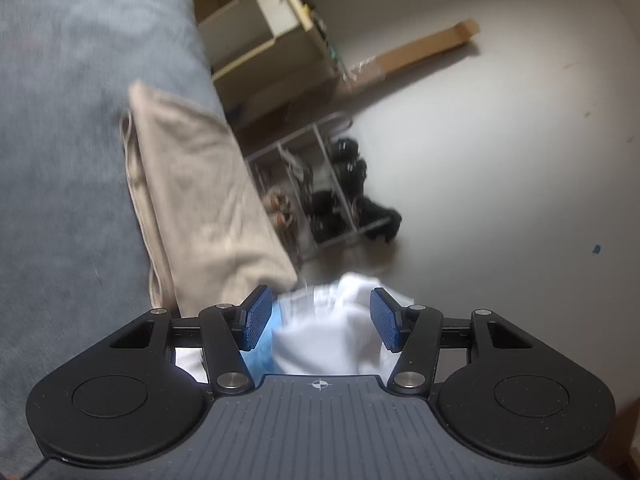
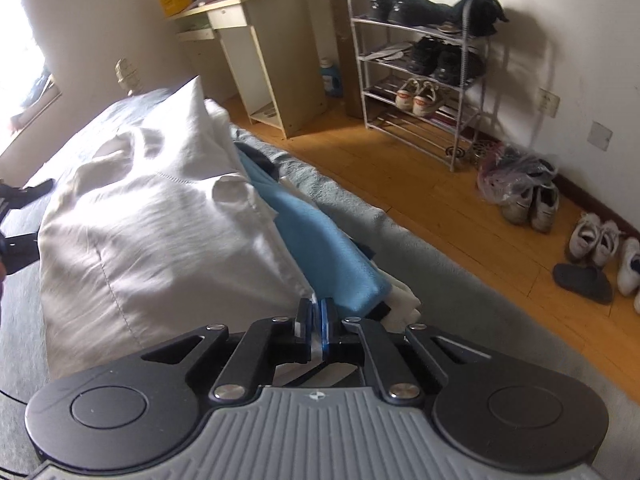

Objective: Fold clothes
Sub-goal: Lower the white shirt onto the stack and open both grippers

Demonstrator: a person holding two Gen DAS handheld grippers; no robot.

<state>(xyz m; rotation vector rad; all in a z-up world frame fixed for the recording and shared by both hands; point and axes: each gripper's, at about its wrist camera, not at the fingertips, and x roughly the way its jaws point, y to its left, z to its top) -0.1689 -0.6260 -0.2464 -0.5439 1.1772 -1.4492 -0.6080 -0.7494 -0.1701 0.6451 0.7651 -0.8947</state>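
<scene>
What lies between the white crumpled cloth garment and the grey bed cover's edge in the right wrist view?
A folded light blue cloth lies there, beside the white garment, on the grey cover; the right wrist view shows it.

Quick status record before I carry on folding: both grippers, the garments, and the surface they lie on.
left gripper: jaws open, white cloth between them, pads not pressing
right gripper: jaws shut on an edge of the white garment
blue garment: beside the white one, partly under it
beige garment: folded, lying apart
surface: grey blanket
</scene>
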